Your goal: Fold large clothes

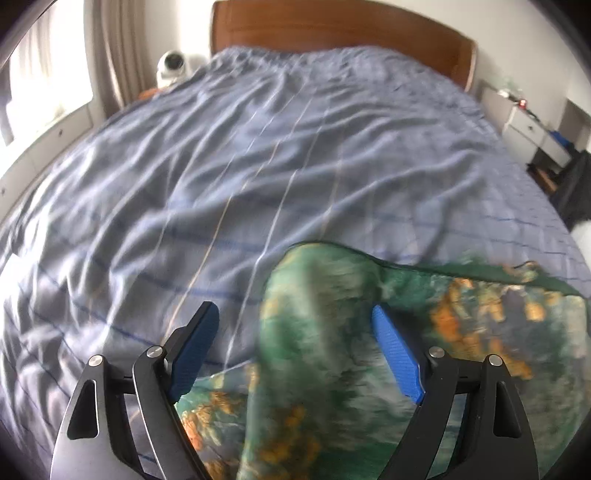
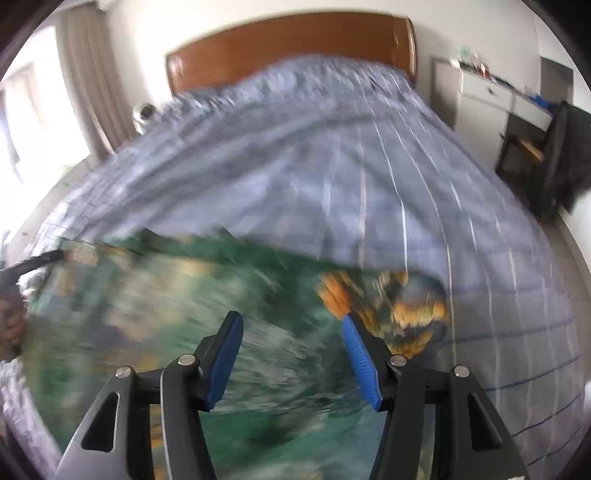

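Note:
A large green garment with orange and grey print (image 1: 332, 332) lies on the near part of the bed. In the left wrist view a raised fold of it runs between the fingers. My left gripper (image 1: 295, 317) is open above it, blue pads apart, holding nothing. In the right wrist view the garment (image 2: 184, 314) is blurred by motion and spreads across the lower left, with an orange-printed corner (image 2: 388, 306) at its right end. My right gripper (image 2: 291, 325) is open over it, holding nothing.
The bed (image 1: 221, 166) has a wrinkled blue checked cover and a wooden headboard (image 1: 332, 26). A white round device (image 1: 171, 66) stands at the bed's far left. White drawers (image 2: 487, 92) and a dark chair (image 2: 565, 155) stand to the right. Curtains (image 2: 85, 74) and a window are at the left.

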### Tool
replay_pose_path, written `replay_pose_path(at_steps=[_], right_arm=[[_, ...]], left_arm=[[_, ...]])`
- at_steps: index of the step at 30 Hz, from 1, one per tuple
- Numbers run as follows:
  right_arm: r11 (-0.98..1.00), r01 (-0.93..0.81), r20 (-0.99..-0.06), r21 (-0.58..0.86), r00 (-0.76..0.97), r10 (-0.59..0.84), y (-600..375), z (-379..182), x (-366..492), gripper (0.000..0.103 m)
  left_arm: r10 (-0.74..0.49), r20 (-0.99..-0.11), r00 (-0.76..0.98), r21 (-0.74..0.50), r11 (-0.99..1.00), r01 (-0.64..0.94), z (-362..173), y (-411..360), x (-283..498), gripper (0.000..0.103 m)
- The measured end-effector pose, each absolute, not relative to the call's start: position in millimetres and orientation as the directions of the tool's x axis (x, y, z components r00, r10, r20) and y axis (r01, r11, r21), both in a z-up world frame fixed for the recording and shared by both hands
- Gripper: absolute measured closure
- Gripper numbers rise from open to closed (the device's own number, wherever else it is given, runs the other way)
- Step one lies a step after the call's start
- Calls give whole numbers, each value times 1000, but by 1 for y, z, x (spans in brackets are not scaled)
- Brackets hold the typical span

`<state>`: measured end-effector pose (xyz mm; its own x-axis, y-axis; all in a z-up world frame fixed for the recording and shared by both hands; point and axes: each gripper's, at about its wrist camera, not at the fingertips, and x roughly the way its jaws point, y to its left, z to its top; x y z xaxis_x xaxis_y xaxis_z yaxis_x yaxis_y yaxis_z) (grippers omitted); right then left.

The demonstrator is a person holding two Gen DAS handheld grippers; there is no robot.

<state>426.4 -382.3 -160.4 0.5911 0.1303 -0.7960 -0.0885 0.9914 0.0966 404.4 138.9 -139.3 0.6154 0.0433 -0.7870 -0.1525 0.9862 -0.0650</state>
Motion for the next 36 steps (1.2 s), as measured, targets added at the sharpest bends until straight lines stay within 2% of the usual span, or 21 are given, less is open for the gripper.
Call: replay_pose_path(at_steps=[4,10,14,17,22,26,29,32,36], right_arm=[[976,21,-777,216,609,159,-409,-190,431,46],[939,37,-726,341,644,238,-427,-208,428,46],[938,42,-732,343,638,239,-428,-209,431,46],[961,51,-762,271,622,182,-422,-186,430,46],[970,-49,-713,240,669,210,-411,-126,392,46],[959,-144,-697,244,662,276,-396,-101,343,46],[942,-193,-681,276,652,333,-387,-94,298,46],[924,-205,-666,322,645,375,-381,-93,252,46],[915,-198,-661,352,639,393,-381,-100,196,46]], left_arm=[[-21,-788,615,-169,969,-183,-161,155,404,17],[-73,-778,624,-241,952,-189,-170,163,403,16],[-43,-798,602,-191,964,-185,-159,156,402,17],[-38,-770,637,-153,980,-126,-125,146,388,19],[-160,-692,704,-131,987,95,-55,91,347,12],[-261,-681,684,-79,955,286,-32,23,332,9],[-283,-704,652,-54,936,348,-37,-20,339,7],[-264,-762,591,-42,932,361,-66,-50,352,8],[-201,-815,544,60,904,424,-108,-78,329,9]])
